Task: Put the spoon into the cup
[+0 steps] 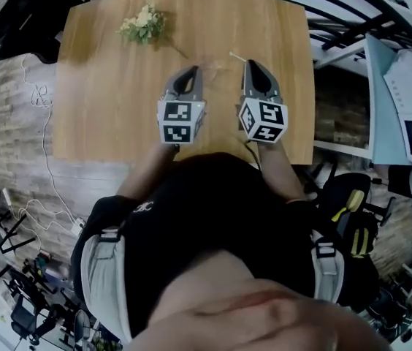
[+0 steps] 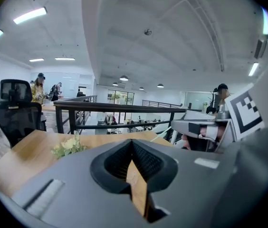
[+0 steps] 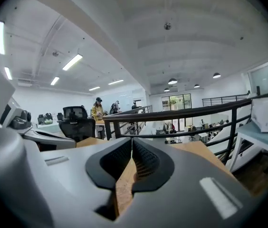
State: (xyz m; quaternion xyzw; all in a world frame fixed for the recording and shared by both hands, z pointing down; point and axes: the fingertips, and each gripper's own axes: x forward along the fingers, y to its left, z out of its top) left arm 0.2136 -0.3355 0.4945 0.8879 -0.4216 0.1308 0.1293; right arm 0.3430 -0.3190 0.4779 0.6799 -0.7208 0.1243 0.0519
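My left gripper and right gripper hover side by side mid-frame over the table, both with jaws pressed together on nothing. At the upper left lie flowers. A thin pale stick lies by my right tip; I cannot tell if it is the spoon.

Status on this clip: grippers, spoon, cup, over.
Both shut, empty: left gripper, right gripper. No cup in view, spoon not made out. Light wooden table holds a small pale flower sprig.

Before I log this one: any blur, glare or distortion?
Head view: wooden table sharp, evenly lit; bottom edge smeared. Left gripper view: fisheye bend, dark corners, left claw soft up close. Right gripper view: same bend, bright ceiling strips.
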